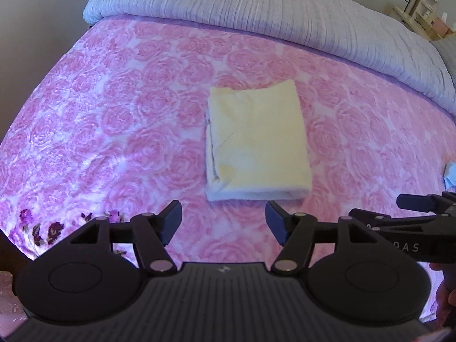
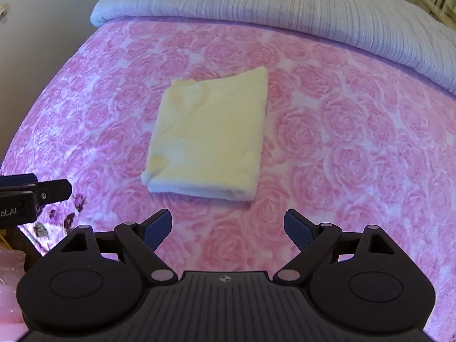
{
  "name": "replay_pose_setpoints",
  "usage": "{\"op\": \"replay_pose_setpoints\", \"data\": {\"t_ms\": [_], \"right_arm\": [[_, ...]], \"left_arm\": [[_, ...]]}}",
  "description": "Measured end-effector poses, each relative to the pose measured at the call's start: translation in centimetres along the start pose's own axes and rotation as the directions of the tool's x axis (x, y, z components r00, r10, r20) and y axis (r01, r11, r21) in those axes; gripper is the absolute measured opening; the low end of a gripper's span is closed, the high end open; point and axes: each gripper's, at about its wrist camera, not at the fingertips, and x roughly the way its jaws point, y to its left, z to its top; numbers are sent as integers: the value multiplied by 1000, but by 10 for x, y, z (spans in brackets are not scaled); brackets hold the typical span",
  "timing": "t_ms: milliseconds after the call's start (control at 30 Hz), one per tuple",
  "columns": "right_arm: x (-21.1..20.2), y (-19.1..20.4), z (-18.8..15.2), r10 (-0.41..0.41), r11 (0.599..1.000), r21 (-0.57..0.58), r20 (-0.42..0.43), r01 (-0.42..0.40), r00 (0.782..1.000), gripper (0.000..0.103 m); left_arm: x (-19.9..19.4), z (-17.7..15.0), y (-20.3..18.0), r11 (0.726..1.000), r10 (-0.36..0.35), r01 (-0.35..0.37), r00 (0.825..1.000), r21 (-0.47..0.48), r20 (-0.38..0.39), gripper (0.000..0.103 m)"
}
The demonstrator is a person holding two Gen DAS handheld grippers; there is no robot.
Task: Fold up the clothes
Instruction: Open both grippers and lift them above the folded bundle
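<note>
In the left wrist view, a bed fills most of the frame, covered by a pink rose-patterned blanket with darker purple flowers at the lower left. A grey ribbed quilt lies bunched across the top. A folded yellow cloth sits flat on the blanket at mid-frame, right of centre. The left claw is spread wide at the bottom, empty, just short of the cloth's near edge. The right claw enters from the right edge. A pale wall shows at upper left, wooden shelves at upper right.

In the right wrist view, the same blanket and quilt appear. The cloth lies at centre, slightly skewed. The right claw is spread and empty below it. The left claw pokes in at the left edge.
</note>
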Motion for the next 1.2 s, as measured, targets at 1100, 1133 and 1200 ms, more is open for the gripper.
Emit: {"op": "replay_pose_setpoints", "data": {"t_ms": [1100,1133,1200], "right_arm": [[14,-16,15,25,998,50,-20,-24,999,88],[18,-16,16,20,998,56,-25,-19,999,88],[24,-17,19,12,998,69,-35,-9,999,88]], "left_arm": [[42,13,38,995,-58,52,996,-81,-74,63],[46,16,40,995,-62,56,995,-78,-79,63],[52,21,40,994,-81,76,994,-73,-79,63]]}}
